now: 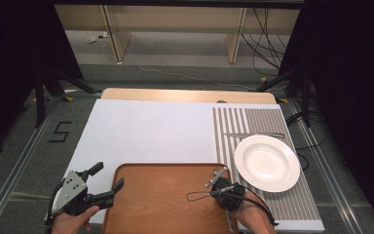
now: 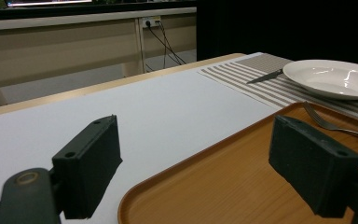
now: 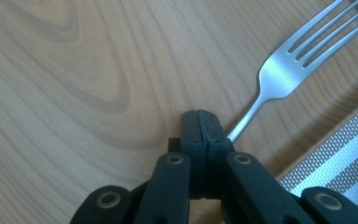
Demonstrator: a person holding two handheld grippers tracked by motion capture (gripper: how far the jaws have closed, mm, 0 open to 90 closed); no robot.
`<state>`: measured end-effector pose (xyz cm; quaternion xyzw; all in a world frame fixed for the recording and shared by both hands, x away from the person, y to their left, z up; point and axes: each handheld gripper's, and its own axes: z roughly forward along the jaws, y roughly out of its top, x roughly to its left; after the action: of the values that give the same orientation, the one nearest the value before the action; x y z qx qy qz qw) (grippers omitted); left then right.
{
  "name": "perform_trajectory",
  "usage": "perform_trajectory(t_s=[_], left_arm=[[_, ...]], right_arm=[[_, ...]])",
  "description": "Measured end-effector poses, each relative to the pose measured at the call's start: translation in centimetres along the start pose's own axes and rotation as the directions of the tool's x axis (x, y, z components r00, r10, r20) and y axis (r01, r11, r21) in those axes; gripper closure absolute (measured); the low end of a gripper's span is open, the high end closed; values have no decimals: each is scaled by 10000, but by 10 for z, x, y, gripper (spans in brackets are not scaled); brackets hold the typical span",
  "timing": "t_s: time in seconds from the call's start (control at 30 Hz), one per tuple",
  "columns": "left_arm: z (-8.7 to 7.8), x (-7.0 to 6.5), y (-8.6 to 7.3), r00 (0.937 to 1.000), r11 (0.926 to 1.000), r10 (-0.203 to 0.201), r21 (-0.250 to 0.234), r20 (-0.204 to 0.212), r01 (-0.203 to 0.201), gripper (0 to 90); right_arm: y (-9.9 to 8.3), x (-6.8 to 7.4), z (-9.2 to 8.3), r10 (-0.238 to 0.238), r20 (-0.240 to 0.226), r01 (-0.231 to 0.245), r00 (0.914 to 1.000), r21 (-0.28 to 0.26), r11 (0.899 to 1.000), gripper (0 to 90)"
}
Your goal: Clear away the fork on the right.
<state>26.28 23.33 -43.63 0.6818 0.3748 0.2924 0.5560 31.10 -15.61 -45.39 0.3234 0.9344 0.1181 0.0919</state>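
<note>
My right gripper [image 3: 204,122] is clamped on the fork [image 3: 279,74] handle's thin end — any tilt risks slippage onto the tray [image 1: 160,204]; left gripper [image 1: 108,181] stands apart, idle

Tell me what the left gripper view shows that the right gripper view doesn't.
Only the left gripper view: the white plate, a knife beside it on the striped mat, and the left hand-held gripper with its jaws apart. Only the right gripper view: the right hand-held gripper closed on the fork handle. Both: the fork, wooden tray and striped placemat.
</note>
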Motion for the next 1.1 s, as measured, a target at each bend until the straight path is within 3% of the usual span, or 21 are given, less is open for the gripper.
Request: perform_trajectory(t_s=[0.43, 0.6, 0.67, 0.77, 0.9, 1.03, 1.07, 1.1], left_arm=[[1, 0, 0, 10000, 9999, -24, -102, 46, 24, 164], [0, 0, 0, 10000, 10000, -15, -58, 26, 15, 164], [0, 0, 0, 10000, 10000, -25, -12, 23, 25, 164], [0, 0, 0, 10000, 10000, -34, -13, 17, 34, 164], [0, 0, 0, 10000, 10000, -27, -12, 24, 27, 164], [0, 0, 0, 10000, 10000, -50, -13, 20, 50, 164], [0, 0, 0, 10000, 10000, -48, -12, 18, 48, 164], [0, 0, 0, 10000, 10000, -50, -20, 16, 50, 164]], right_arm=[[-6, -6, -3, 230, -32, -229, 9997, 8, 9997, 900], [-7, -9, -8, 485, -172, -493, 9987, -495, 9976, 887], [-8, -11, -15, 564, -363, -600, 9977, -1071, 9924, 799], [-8, -12, -18, 597, -492, -663, 9970, -1454, 9871, 726], [-9, -11, -25, 891, -597, -1001, 9942, -2191, 9706, 619], [-9, -12, -31, 826, -731, -1001, 9939, -2822, 9541, 519], [-9, -12, -31, 826, -731, -1001, 9939, -2822, 9541, 519], [-9, -11, -32, 892, -762, -1083, 9931, -3039, 9465, 485]])
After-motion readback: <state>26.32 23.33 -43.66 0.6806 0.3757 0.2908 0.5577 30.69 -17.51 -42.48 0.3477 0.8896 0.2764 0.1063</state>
